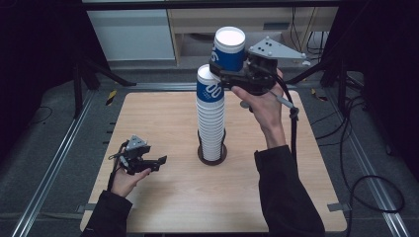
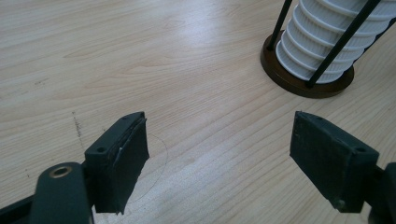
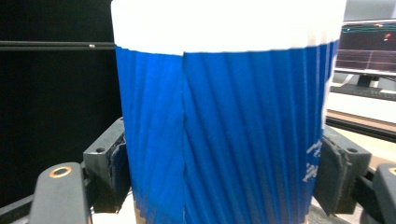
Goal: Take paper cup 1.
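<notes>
A tall stack of blue-and-white paper cups [image 1: 210,113] stands in a dark round holder [image 1: 212,155] at the table's middle. My right gripper [image 1: 228,69] is shut on a single blue cup [image 1: 229,49], held upright just above and to the right of the stack's top. In the right gripper view the blue cup [image 3: 224,116] sits between the pads [image 3: 334,175], which press on both its sides. My left gripper [image 1: 157,163] rests low over the table at the left, open, with nothing between its fingers. In the left gripper view the stack [image 2: 336,42] and holder [image 2: 303,79] lie ahead to the right.
The wooden table [image 1: 163,197] has bare room on both sides of the stack. Metal rails run along the floor at left and right. A cable [image 1: 294,128] trails from the right gripper past the forearm. Shelving stands behind the table.
</notes>
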{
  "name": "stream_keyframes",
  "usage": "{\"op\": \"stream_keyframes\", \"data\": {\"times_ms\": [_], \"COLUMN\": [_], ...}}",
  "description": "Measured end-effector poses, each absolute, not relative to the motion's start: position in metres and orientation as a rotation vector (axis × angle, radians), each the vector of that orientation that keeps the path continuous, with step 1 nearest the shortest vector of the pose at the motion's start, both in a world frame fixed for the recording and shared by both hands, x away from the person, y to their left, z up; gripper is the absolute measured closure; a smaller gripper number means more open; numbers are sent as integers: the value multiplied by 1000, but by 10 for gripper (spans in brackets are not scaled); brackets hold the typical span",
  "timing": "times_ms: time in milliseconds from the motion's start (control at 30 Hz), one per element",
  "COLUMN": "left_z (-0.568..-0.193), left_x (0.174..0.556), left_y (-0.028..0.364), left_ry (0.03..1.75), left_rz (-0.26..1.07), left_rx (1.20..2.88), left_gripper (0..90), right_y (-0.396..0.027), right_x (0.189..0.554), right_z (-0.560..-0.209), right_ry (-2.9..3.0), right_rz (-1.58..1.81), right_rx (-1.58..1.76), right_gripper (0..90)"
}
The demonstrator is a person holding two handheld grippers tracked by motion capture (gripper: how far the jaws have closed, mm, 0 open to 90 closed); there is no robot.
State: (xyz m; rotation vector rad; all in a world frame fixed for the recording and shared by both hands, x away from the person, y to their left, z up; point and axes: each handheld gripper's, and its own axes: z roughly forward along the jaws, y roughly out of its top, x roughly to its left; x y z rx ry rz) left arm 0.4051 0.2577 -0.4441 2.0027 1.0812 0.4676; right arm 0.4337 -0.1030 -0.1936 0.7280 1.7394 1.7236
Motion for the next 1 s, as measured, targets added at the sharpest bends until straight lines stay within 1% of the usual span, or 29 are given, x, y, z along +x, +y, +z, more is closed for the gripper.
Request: {"op": "stream_keyframes", "data": {"times_ms": [233,467,733,1000], "left_z": [-444,-444,-444,-444], "left_x": [405,404,404,402], "left_y": [257,256,254,251], "left_ry": [1080,1077,1066,1046], "left_rz": [467,468,462,455], "left_rx": [2007,2010,2017,2033], "left_gripper": [188,188,196,197], "right_y": [-131,-149,-171,-182], "right_x": [422,412,403,399], "right_z": [-204,-216,-251,-279], "right_ry": [1725,1726,1769,1819], "right_rz": [1708,1683,1653,1622], "right_rx": [757,768,797,825], "right_gripper": [210,210,210,210]}}
